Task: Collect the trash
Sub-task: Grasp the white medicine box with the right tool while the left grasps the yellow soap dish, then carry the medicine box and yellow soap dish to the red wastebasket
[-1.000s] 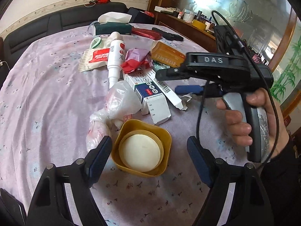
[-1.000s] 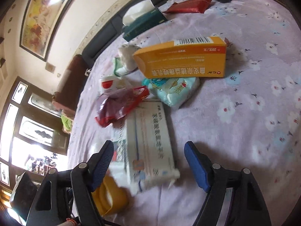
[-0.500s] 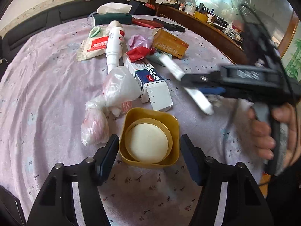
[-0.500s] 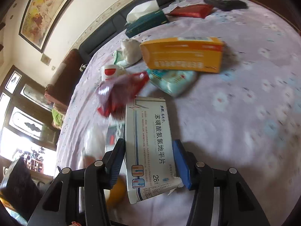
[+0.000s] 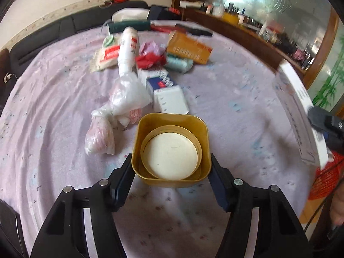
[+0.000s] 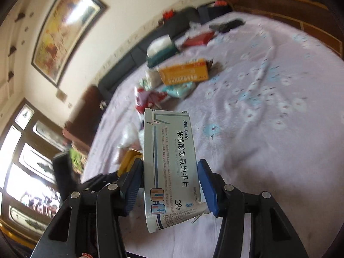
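Observation:
A yellow square tub (image 5: 169, 183) with a round white-lidded pot inside stands on the lilac flowered tablecloth (image 5: 236, 118). My left gripper (image 5: 171, 161) is shut on it, one pad pressing each side wall. My right gripper (image 6: 171, 172) is shut on a white medicine box (image 6: 172, 150) with blue print and holds it tilted above the table. The same box (image 5: 301, 116) shows at the right edge of the left wrist view, with a dark finger clamped on it. The tub (image 6: 129, 161) peeks out beside the right gripper's left finger.
A pile of trash lies mid-table: a knotted plastic bag (image 5: 126, 99), white bottle (image 5: 128, 47), red wrapper (image 5: 150, 61), blue-white box (image 5: 167, 92), orange box (image 5: 189, 48), teal pack (image 5: 178, 64). An orange-red mesh object (image 5: 326, 178) hangs off the table's right edge. A wooden sideboard (image 5: 247, 34) stands behind.
My left jaws closed in around the yellow tub. My right jaws closed on the white medicine box, lifted it off the table and carried it to the right, away from the pile.

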{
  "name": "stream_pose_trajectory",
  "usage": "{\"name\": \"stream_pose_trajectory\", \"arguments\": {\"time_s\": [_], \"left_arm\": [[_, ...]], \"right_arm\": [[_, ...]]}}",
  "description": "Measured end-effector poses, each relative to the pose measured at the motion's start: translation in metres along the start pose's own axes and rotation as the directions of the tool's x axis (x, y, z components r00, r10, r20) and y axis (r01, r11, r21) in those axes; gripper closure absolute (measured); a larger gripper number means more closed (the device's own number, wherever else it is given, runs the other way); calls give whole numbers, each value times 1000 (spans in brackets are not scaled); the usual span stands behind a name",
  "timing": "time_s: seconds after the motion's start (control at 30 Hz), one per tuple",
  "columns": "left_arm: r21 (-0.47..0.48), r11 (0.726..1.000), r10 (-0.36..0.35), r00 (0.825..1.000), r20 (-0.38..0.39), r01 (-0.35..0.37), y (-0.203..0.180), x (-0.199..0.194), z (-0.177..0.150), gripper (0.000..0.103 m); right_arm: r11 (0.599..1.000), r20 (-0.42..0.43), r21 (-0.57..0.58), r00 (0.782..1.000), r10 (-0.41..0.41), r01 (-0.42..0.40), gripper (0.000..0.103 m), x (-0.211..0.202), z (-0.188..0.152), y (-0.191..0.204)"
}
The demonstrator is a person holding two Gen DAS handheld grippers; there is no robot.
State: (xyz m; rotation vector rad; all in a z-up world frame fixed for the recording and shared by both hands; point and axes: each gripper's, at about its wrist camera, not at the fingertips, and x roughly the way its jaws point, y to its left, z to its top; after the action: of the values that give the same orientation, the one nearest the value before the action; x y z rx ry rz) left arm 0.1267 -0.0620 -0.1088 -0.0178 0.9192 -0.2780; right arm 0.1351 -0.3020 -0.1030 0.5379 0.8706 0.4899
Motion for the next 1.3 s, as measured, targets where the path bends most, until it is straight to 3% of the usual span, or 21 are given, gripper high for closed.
{"name": "stream_pose_trajectory", "arguments": {"time_s": [0.2, 0.33, 0.47, 0.73, 1.0, 1.07, 1.3], "left_arm": [[-38, 998, -48, 995, 89, 51, -22, -47, -3, 39], [-29, 995, -93, 984, 149, 99, -44, -80, 1, 39], [34, 998, -54, 969, 242, 47, -73, -116, 0, 39], [101, 993, -96, 940, 327, 67, -115, -165, -1, 39], [155, 979, -180, 921, 346, 134, -142, -193, -4, 39], [169, 974, -201, 918, 341, 150, -149, -194, -5, 39], [209, 953, -278, 912, 303, 221, -175, -194, -12, 39]], "right_arm": [[999, 151, -30, 988, -19, 24, 47, -63, -24, 20], [997, 245, -52, 968, -51, 65, 47, -106, -34, 36], [996, 331, -53, 942, -54, 76, 47, -148, -43, 46], [988, 450, -64, 888, -94, 137, 47, -210, -69, 64], [979, 533, -73, 837, -122, 190, 47, -257, -87, 77], [972, 568, -53, 808, -158, 228, 47, -270, -93, 78], [960, 610, 15, 758, -231, 281, 47, -296, -99, 65]]}}
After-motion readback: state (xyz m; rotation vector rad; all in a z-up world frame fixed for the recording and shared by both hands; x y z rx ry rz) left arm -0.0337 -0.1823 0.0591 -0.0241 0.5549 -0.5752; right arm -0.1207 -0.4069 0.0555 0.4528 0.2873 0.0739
